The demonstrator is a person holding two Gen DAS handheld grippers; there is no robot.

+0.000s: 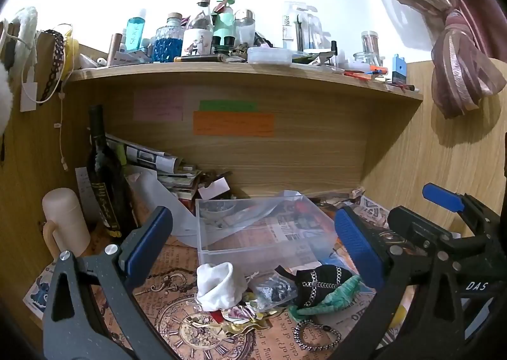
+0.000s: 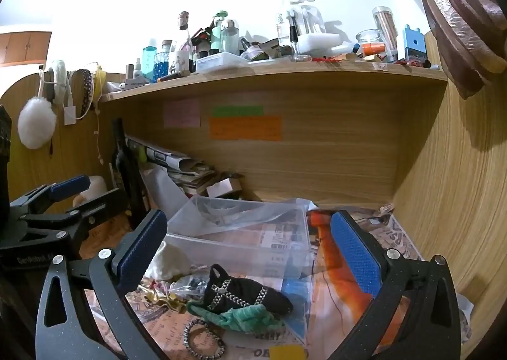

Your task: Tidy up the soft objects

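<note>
A white cloth bundle lies on the paper-covered desk in front of a clear plastic box. Beside it lie a black pouch with chain trim and a green knitted piece. My left gripper is open and empty, above the white bundle and box front. In the right wrist view my right gripper is open and empty over the black pouch, the green piece and the white bundle, near the box.
A beaded bracelet and a small plastic bag lie by the soft items. A dark bottle, a cream mug and stacked papers stand at the left back. A cluttered shelf hangs overhead. The right gripper's body is at the right.
</note>
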